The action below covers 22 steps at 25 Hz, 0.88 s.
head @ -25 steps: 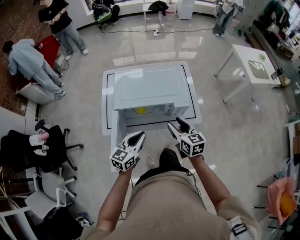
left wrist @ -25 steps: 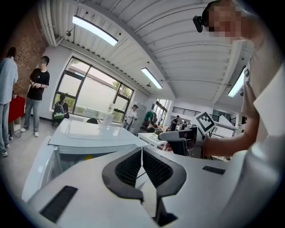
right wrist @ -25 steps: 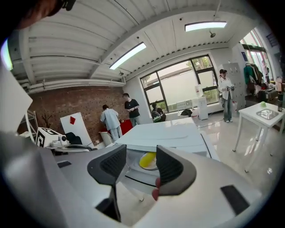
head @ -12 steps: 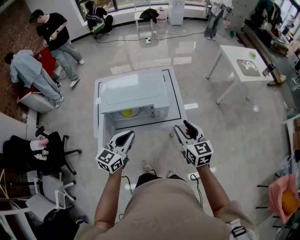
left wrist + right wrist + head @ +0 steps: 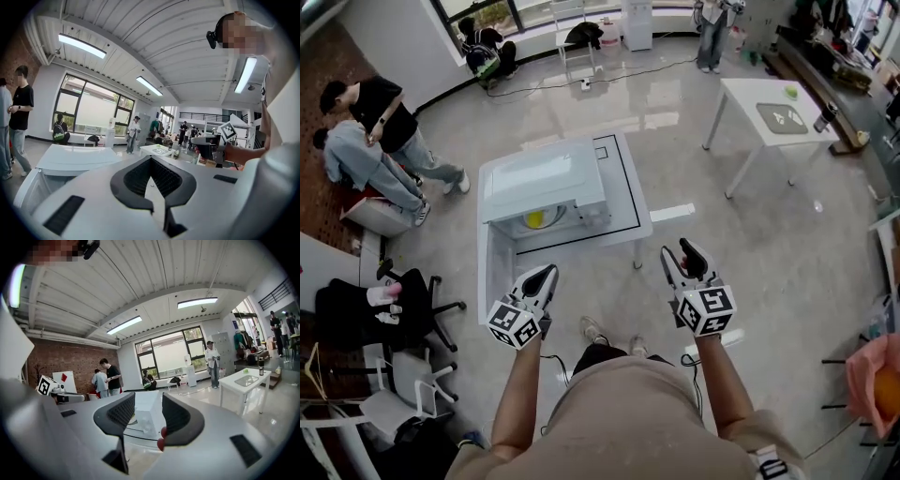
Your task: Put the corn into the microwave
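Overhead: only the head view shows the corn [image 5: 534, 218], a yellow patch lying inside the open microwave [image 5: 546, 176] on the low white worktop [image 5: 623, 202].
Right gripper view: the microwave's white outer wall, well beyond the jaws; corn hidden.
Left gripper view: the microwave's flat top only.
Left tongs [image 5: 547, 271]: tips together, nothing held.
Right tongs [image 5: 676, 249]: wide, nothing between them.

White microwave [image 5: 546, 180], yellow corn [image 5: 534, 219] (white table [image 5: 623, 211])
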Motion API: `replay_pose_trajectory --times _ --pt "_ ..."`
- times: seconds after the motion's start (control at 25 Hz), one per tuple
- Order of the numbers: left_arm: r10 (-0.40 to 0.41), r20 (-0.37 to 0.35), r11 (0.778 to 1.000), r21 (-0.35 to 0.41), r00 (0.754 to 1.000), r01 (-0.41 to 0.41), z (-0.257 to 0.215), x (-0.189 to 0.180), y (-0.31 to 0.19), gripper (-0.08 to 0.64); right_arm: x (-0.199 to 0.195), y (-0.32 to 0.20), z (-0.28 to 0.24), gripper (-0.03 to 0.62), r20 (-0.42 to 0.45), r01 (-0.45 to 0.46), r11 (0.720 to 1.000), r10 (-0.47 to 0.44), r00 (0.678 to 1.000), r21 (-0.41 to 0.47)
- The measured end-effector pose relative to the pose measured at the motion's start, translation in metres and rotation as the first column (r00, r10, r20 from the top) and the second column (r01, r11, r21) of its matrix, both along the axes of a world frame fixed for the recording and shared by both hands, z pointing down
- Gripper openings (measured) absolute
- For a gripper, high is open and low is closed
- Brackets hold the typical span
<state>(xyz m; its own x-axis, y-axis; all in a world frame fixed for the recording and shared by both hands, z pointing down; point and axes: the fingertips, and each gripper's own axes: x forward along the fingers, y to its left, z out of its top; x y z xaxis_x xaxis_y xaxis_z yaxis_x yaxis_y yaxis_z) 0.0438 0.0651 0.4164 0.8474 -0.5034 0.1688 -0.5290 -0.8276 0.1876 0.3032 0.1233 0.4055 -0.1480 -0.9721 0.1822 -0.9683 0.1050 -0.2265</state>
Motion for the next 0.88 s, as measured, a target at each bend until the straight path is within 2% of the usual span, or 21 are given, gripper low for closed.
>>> replay_pose_trajectory --times 0.08,0.16,0.24,0.4,0.68,0.88 --pt "-0.002 0.004 1.000 0.004 1.000 0.002 0.002 0.006 0.013 0.002 0.007 0.013 0.007 0.185 -0.008 -0.009 1.000 0.008 1.000 -0.009" --pt "0.003 0.003 1.000 0.007 1.000 -0.003 0.003 0.015 0.024 0.002 0.016 0.026 0.014 0.144 -0.054 -0.025 0.999 0.023 0.998 -0.027" --pt "0.008 -0.002 1.000 0.003 1.000 -0.008 0.005 0.023 0.032 0.002 0.025 0.038 0.017 0.129 -0.082 -0.043 0.999 0.040 0.996 -0.030" --pt "0.024 -0.009 1.000 -0.006 1.000 -0.024 0.010 0.039 0.044 0.002 0.039 0.060 0.012 0.110 -0.078 -0.057 0.998 0.056 0.995 -0.011" --pt "0.067 -0.016 0.998 0.020 0.998 -0.067 0.001 0.065 0.051 0.002 0.041 0.077 -0.002 0.104 -0.082 -0.023 1.000 0.023 0.996 0.000" --pt "0.078 -0.024 0.997 0.025 0.997 -0.078 -0.003 0.071 0.052 0.002 0.047 0.085 -0.016 0.104 -0.047 -0.055 0.998 0.056 0.997 0.023"
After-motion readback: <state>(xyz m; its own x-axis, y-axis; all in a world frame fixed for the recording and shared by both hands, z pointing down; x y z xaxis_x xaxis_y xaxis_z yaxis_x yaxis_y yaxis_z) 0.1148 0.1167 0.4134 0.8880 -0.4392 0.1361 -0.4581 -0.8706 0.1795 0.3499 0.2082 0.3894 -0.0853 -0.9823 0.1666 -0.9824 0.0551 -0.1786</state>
